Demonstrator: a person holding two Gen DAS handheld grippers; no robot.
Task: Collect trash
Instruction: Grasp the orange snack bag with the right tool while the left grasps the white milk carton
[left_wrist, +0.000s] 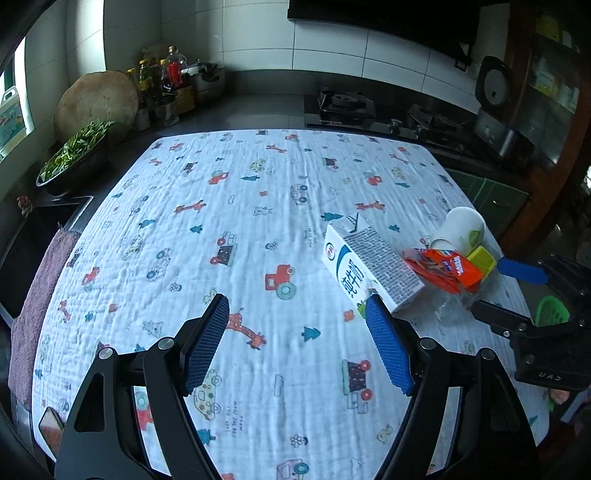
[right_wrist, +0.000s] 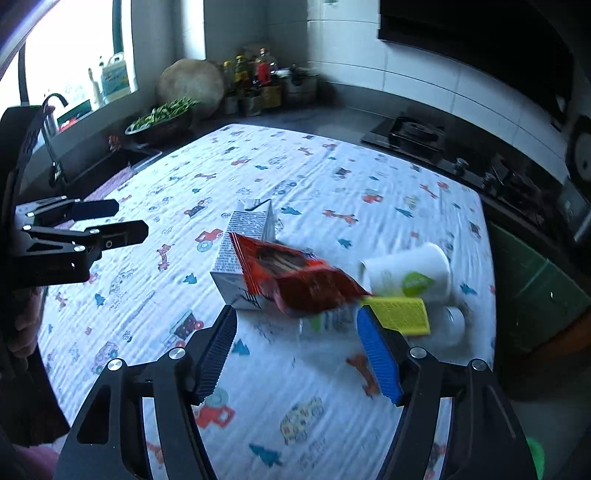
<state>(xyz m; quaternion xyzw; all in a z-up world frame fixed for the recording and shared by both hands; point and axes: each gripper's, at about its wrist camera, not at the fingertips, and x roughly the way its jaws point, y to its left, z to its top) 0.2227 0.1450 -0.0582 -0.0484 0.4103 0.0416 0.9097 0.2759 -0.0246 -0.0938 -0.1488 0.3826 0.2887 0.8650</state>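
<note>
A white and blue milk carton (left_wrist: 369, 266) lies on its side on the patterned cloth; it also shows in the right wrist view (right_wrist: 240, 266). A red snack wrapper (left_wrist: 441, 271) (right_wrist: 295, 280) rests against it. Beside them lie a white paper cup (left_wrist: 461, 229) (right_wrist: 410, 273), a yellow sponge (left_wrist: 482, 260) (right_wrist: 399, 314) and a clear plastic bottle (right_wrist: 332, 321). My left gripper (left_wrist: 295, 317) is open and empty, its right fingertip by the carton. My right gripper (right_wrist: 295, 325) is open just short of the wrapper and bottle; it also shows in the left wrist view (left_wrist: 509, 291).
The cloth-covered table (left_wrist: 258, 221) stands in a kitchen. A bowl of greens (left_wrist: 74, 155), a round wooden board (left_wrist: 98, 101) and bottles (left_wrist: 170, 85) sit on the counter at back left. A gas stove (left_wrist: 369, 107) is at the back. A sink (right_wrist: 107, 162) is left.
</note>
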